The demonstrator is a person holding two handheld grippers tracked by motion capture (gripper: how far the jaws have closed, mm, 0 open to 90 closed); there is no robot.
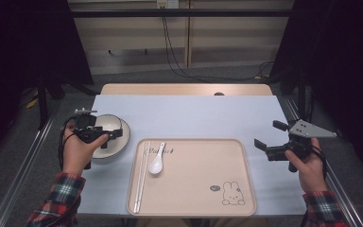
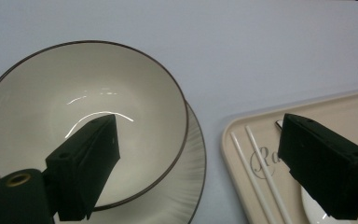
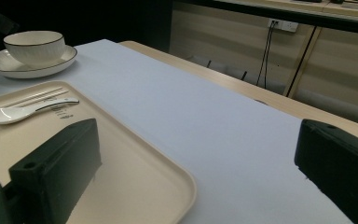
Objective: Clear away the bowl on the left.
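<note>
The left gripper (image 2: 200,172) hangs above the bowl (image 2: 74,107) with its jaws spread wide. One jaw lies over the bowl's inside, near its lower wall; the other lies over the tray (image 2: 242,140), well to the right of the bowl. The cream bowl, dark-rimmed, sits on a ribbed saucer (image 2: 193,168) that shows past its right edge. Right of the saucer, the tray's rounded corner holds two white chopsticks (image 2: 261,177) side by side, with a spoon (image 2: 314,207) just beyond them. All rest on the pale table (image 2: 242,46).
</note>
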